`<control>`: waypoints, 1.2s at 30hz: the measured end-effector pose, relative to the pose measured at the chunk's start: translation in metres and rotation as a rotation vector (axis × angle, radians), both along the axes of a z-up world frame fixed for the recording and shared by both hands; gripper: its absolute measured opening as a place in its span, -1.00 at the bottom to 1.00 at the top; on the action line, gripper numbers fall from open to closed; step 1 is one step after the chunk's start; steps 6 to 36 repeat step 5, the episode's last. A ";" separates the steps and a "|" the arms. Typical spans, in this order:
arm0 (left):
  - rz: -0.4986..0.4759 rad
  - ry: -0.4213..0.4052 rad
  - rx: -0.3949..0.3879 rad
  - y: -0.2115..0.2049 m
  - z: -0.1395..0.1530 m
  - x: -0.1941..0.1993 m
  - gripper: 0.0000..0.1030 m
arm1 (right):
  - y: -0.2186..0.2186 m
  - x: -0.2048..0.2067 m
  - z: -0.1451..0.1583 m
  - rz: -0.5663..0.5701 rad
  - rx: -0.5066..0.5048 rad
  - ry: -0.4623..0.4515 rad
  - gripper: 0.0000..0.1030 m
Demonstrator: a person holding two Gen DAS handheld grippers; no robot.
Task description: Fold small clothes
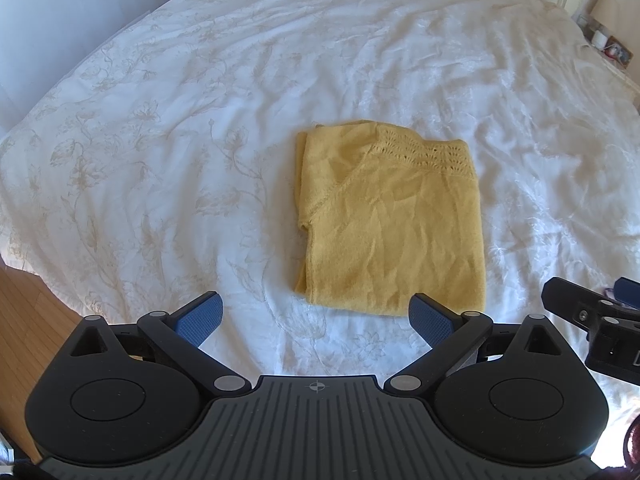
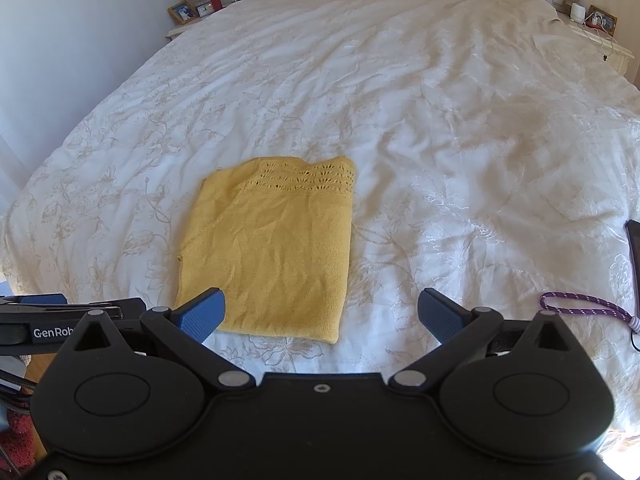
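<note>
So here's where we're at: our left gripper [image 1: 316,320] has its jaws spread wide with nothing between them, hanging just short of the near edge of the yellow sweater [image 1: 390,216]. Same deal with our right gripper [image 2: 320,316], wide open and holding nothing, its left pad [image 2: 202,314] sitting over the sweater's near left corner in that view, though we can't tell if it's actually touching.

The sweater looks pretty much done to us. It's lying flat on the white bedspread [image 1: 160,140] as a tidy rectangle, edges lined up, the lacy knit band along the far edge and a folded layer showing down the left side. We'd guess this piece is finished and what's left is maybe a last smoothing, moving it aside, or grabbing another item. We don't see any other clothes waiting in either view, so hard to say how much of the job remains.

Around it: the bedspread is wrinkly but there's nothing close to the sweater. Off to the right there's a purple cord [image 2: 584,310] and a dark flat thing [image 2: 634,256] at the frame edge, maybe a phone, both well apart from the sweater. Nightstands with lamps and picture frames [image 2: 182,11] sit way back by the headboard. Nothing really stands in our way.
</note>
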State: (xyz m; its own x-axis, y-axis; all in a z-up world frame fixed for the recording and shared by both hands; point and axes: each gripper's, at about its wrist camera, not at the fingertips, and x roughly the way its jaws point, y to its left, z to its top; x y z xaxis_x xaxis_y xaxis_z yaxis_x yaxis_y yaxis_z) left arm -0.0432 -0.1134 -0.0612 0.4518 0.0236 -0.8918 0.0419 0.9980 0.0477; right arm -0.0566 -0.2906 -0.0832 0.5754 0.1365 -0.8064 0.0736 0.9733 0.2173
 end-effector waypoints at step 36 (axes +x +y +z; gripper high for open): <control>-0.011 -0.001 0.002 -0.001 -0.002 0.003 0.96 | 0.002 0.002 -0.002 -0.008 0.005 0.008 0.98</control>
